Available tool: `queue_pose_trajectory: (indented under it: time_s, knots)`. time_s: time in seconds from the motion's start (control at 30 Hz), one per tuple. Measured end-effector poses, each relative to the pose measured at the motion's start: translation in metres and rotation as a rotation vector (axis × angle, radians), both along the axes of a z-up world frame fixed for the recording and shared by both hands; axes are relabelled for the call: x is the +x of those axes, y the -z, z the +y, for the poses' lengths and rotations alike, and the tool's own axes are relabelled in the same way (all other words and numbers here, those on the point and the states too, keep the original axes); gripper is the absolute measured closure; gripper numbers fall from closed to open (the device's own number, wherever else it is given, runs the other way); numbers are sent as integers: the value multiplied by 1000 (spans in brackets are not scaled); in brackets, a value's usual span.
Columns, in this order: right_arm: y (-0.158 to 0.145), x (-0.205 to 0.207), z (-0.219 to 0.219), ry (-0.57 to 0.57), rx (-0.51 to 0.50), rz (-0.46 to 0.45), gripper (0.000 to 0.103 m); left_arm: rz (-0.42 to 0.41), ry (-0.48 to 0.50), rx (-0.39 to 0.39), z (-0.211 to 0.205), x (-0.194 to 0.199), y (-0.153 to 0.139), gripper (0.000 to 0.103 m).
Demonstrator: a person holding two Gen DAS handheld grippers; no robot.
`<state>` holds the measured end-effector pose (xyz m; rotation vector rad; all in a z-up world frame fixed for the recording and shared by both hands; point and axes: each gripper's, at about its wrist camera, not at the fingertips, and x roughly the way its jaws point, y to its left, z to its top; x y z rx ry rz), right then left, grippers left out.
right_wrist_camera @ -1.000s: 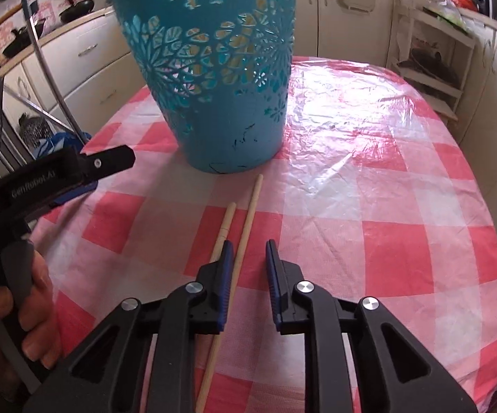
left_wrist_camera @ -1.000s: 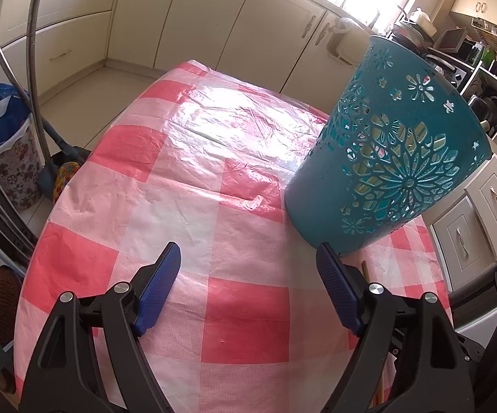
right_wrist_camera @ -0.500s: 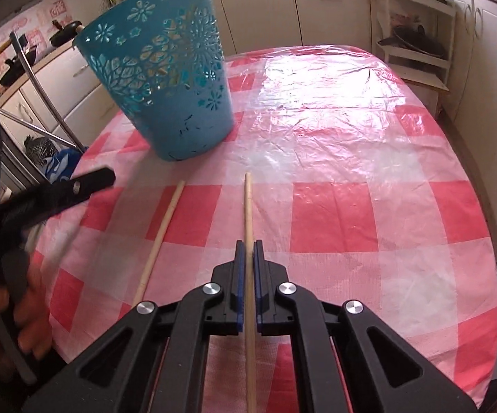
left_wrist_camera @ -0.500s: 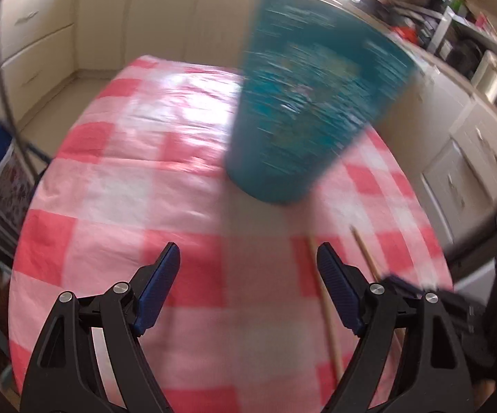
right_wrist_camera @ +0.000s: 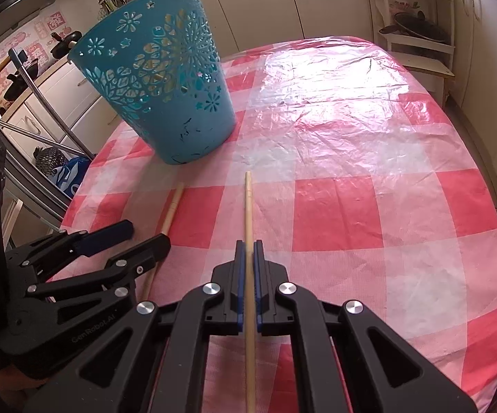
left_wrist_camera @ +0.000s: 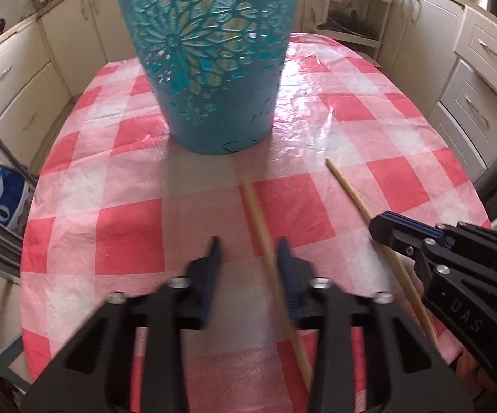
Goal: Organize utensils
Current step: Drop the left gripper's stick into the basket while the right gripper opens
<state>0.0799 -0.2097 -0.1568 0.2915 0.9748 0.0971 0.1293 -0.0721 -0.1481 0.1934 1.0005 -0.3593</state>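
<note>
The right gripper (right_wrist_camera: 247, 251) has its jaws clamped on one wooden chopstick (right_wrist_camera: 248, 206), which runs forward between the blue pads and points toward the far side of the worktop (right_wrist_camera: 369, 206); whether its tip touches the checked cloth cannot be told. The left gripper (left_wrist_camera: 248, 251) has its jaws apart, straddling the second chopstick (left_wrist_camera: 258, 220), which lies flat on the red-and-white checked cloth; the stick sits just beside the right-hand pad and no contact with either pad is visible. In the left wrist view, the clamped chopstick (left_wrist_camera: 351, 192) appears to the right, running into the right gripper (left_wrist_camera: 382, 227). In the right wrist view, the left gripper (right_wrist_camera: 145, 234) sits to the left, over the second chopstick (right_wrist_camera: 172, 210). The teal perforated basket (right_wrist_camera: 159, 93) stands upright on the worktop beyond both chopsticks, near their far tips and apart from them. Cream kitchen cabinets (left_wrist_camera: 482, 79) surround the worktop.
</note>
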Motion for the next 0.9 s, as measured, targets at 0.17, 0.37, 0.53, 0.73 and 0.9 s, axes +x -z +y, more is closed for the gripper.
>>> queue_pose_trajectory:
  time_s: [0.17, 0.37, 0.53, 0.73, 0.9]
  knots:
    - [0, 0, -2, -2, 15, 2, 95, 46, 64, -53, -3, -7, -4, 98]
    - [-1, -2, -3, -14, 58, -1, 78, 45, 44, -308, 52, -16, -49, 98]
    - [-2, -3, 2, -23, 51, -4, 71, -146, 7, -438, 95, -9, -132, 98]
    - [-3, -4, 8, -32, 51, -11, 62, -365, -9, -525, 85, 30, -205, 98]
    - [-3, -4, 13, -45, 34, -21, 59, -475, -69, -541, 56, 88, -218, 98]
